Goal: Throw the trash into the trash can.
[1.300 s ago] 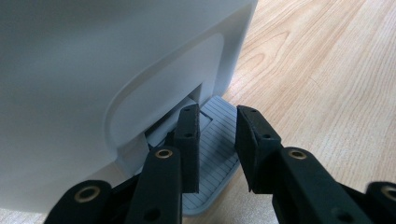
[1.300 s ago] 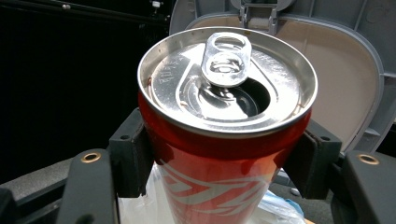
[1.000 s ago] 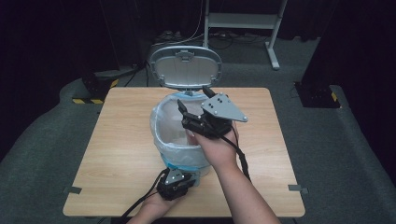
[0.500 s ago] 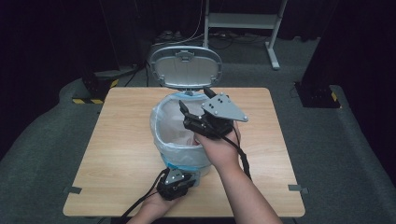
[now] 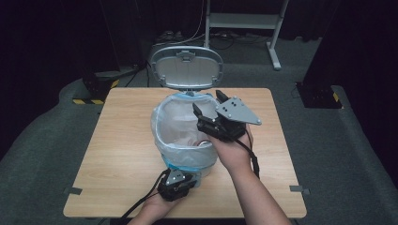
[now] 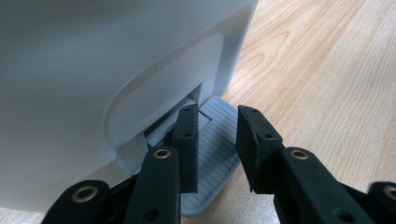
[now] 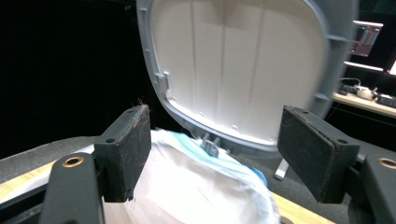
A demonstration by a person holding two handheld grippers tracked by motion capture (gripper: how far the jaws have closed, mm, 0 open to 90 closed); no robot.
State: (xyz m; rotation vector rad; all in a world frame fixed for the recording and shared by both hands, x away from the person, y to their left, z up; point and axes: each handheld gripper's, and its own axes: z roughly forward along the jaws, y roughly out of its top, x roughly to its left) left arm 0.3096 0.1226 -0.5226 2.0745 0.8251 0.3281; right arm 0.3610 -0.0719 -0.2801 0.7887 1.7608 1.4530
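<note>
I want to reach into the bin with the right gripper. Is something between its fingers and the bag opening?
Nothing visible blocks it. The right gripper hangs open over the bag-lined bin, and the lid stands raised behind. The left gripper is on the pedal.

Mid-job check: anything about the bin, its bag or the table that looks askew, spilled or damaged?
Nothing stands out. The pedal bin stands upright on the table, lid raised, and its bag is folded over the rim, only crumpled. No spill or damage is visible.

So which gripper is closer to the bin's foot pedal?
Left. The left gripper is right over the pedal at the bin's base; the right gripper is up above the bin's rim.
</note>
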